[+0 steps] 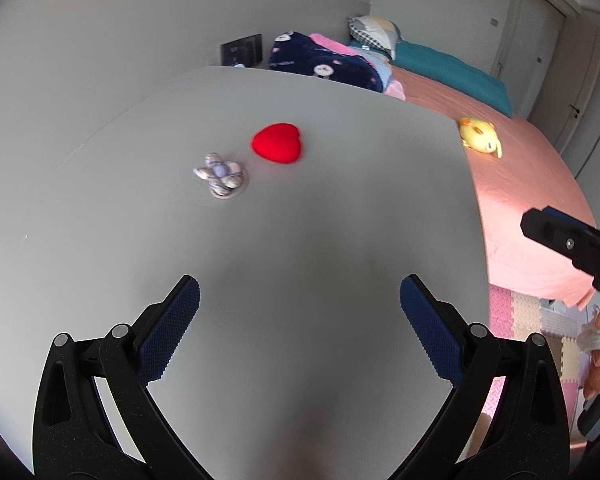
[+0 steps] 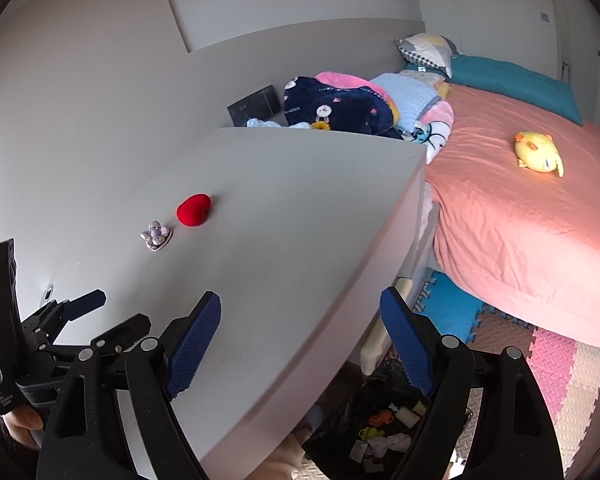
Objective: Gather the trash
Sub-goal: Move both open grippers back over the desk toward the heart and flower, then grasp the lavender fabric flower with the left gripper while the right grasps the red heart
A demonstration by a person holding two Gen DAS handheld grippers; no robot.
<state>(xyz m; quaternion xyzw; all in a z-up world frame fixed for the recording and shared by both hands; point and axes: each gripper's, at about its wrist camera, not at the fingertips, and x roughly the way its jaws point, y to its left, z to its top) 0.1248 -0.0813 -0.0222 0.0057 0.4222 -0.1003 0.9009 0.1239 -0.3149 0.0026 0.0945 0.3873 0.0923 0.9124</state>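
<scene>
A red heart-shaped object (image 1: pixel 277 143) and a small purple-and-white flower-shaped item (image 1: pixel 220 176) lie on the grey table (image 1: pixel 320 220), well ahead of my left gripper (image 1: pixel 300 312), which is open and empty over the table's near part. Both items also show in the right wrist view, the heart (image 2: pixel 194 209) and the flower item (image 2: pixel 156 236). My right gripper (image 2: pixel 300 332) is open and empty, above the table's right edge. Below it on the floor stands a black-lined trash bin (image 2: pixel 384 432) holding several scraps. The left gripper (image 2: pixel 84 312) shows at lower left in the right wrist view.
A bed with a pink sheet (image 2: pixel 520 216) stands right of the table, with a yellow plush chick (image 2: pixel 538 156), a teal pillow (image 2: pixel 512 84) and piled blankets (image 2: pixel 340 108). Foam floor mats (image 2: pixel 540 360) cover the floor. A wall runs along the table's left side.
</scene>
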